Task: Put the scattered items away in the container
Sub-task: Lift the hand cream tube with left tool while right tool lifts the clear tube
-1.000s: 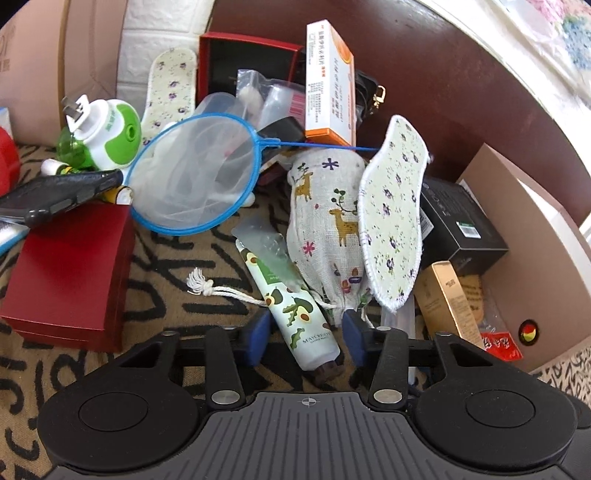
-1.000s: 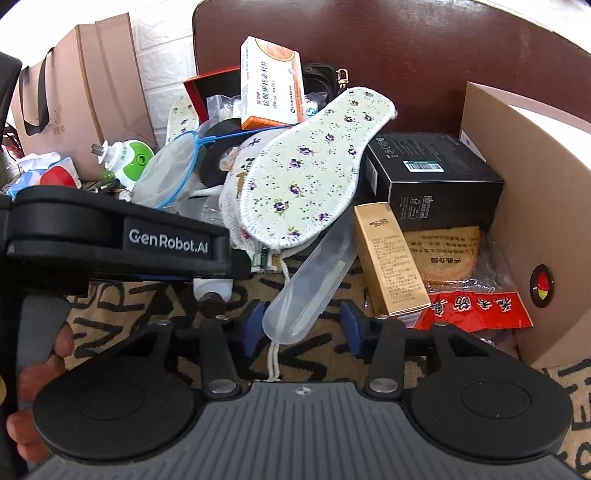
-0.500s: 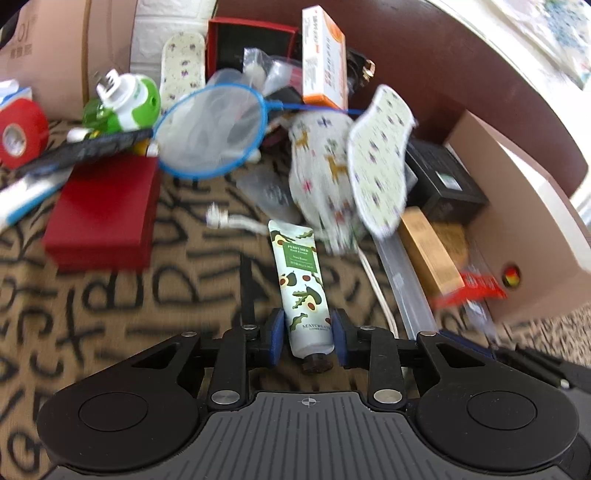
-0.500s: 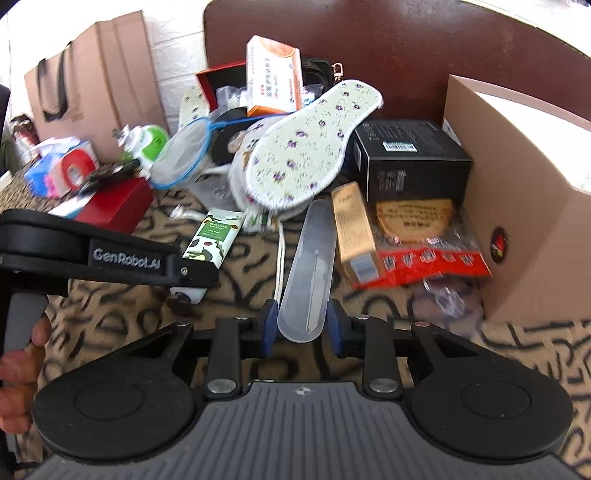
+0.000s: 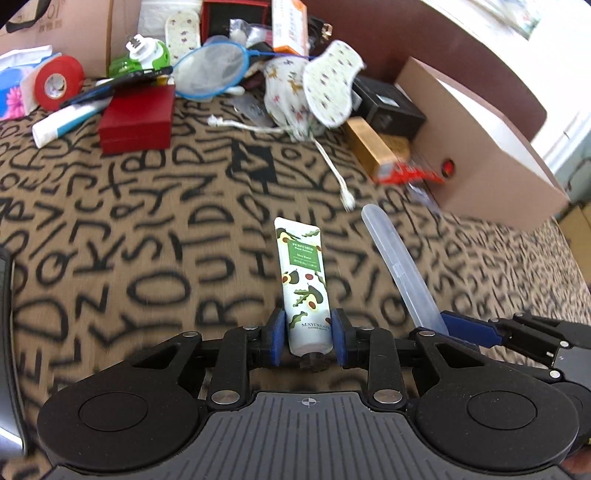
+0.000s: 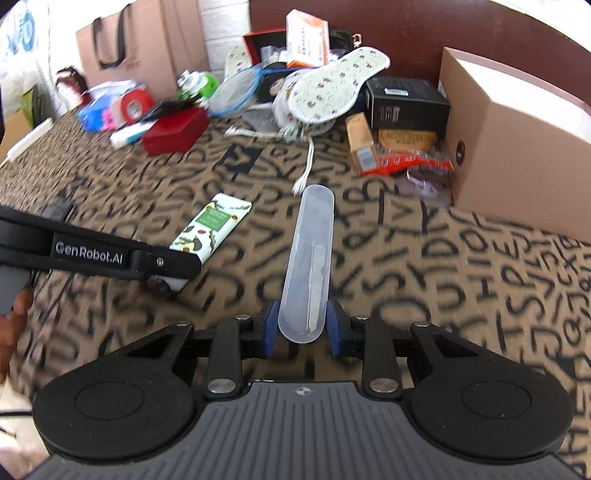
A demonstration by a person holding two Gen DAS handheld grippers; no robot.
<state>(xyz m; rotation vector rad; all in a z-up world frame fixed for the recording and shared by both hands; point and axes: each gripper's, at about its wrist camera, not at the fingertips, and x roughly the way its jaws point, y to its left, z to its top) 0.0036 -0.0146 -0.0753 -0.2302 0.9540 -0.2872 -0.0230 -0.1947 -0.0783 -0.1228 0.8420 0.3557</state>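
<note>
My left gripper (image 5: 307, 338) is shut on a white hand cream tube (image 5: 303, 284) printed with avocados and holds it above the patterned cloth. The tube also shows in the right wrist view (image 6: 207, 232). My right gripper (image 6: 301, 326) is shut on a long clear plastic case (image 6: 309, 258); the case also shows in the left wrist view (image 5: 399, 266), to the right of the tube. A tan cardboard box (image 6: 517, 144) stands at the right. The pile of scattered items lies far ahead.
The pile holds a floral insole (image 6: 336, 85), a drawstring pouch (image 5: 284, 96), a blue hoop net (image 5: 212, 74), a red box (image 5: 138, 118), red tape (image 5: 57, 81), a black box (image 6: 406, 103) and a gold box (image 6: 360, 144). A brown headboard (image 6: 424, 33) runs behind.
Both grippers have pulled back from the pile, each carrying its item: the left with the tube, the right with the clear case. The pile now looks farther away.
</note>
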